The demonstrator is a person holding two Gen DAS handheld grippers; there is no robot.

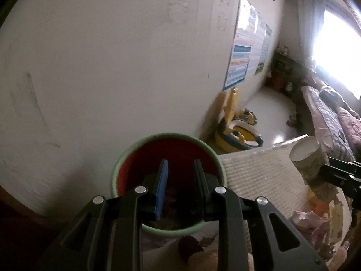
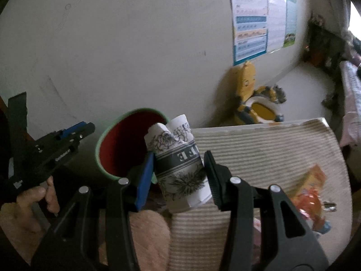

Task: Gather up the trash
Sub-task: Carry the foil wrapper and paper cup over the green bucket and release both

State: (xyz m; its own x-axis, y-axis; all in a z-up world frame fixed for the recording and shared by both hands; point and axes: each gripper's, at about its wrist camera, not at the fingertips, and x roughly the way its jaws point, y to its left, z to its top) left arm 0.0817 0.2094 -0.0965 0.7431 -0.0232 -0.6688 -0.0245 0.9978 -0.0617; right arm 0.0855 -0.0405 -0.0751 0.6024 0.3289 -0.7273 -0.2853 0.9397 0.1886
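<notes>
A round bin [image 1: 126, 158] with a green rim and red inside stands against the wall; it also shows in the right wrist view [image 2: 119, 144]. My left gripper [image 1: 179, 169] is open and empty, its fingers over the bin's mouth. My right gripper [image 2: 178, 164] is shut on a crumpled paper cup [image 2: 180, 164] with black floral print, held just right of the bin's rim. The cup also shows at the right of the left wrist view [image 1: 309, 158], above the mat.
A ribbed white mat [image 2: 259, 149] lies right of the bin with an orange wrapper [image 2: 311, 192] and pink scraps [image 1: 309, 221] on it. A yellow child's potty [image 2: 257, 103] stands by the wall behind. A bed [image 1: 334, 122] is at far right.
</notes>
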